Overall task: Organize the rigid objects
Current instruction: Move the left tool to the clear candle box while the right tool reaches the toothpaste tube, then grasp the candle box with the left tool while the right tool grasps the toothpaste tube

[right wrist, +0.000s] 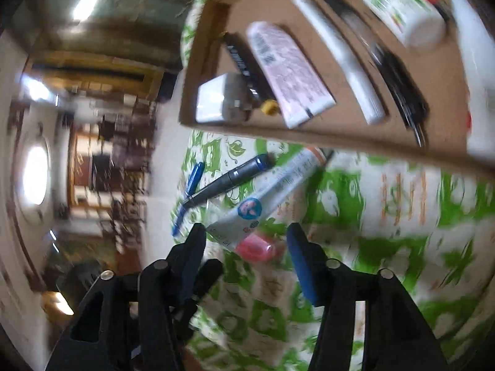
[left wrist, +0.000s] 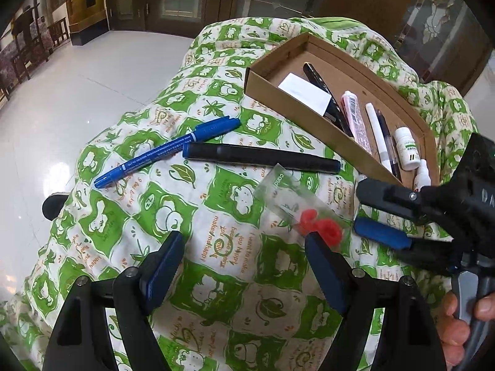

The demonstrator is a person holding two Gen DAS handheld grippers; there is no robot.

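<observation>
Looking at it, the clear packet [left wrist: 297,204] lies just ahead of the right gripper [left wrist: 368,207], its long axis crossing the gap; both jaws wide, left gripper [left wrist: 244,266] slightly farther back.

Green-and-cream checked cloth [left wrist: 216,266] with sheep, leaves and orange lettering; plain brown cardboard box [left wrist: 312,120]; blue marker [left wrist: 167,151] with white print beside black marker [left wrist: 263,157]; clear packet [left wrist: 297,210] holding red pieces; inside box: white card [left wrist: 304,94], pink patterned tube [left wrist: 357,120], white pen [left wrist: 379,136], dark pen [left wrist: 321,89], white bottle [left wrist: 407,148] with green label; black gripper frames, dark blue pads [left wrist: 162,266]; in the blurred right wrist view, white tube [right wrist: 272,191] with blue round badge; pink object [right wrist: 256,247] below it.
</observation>
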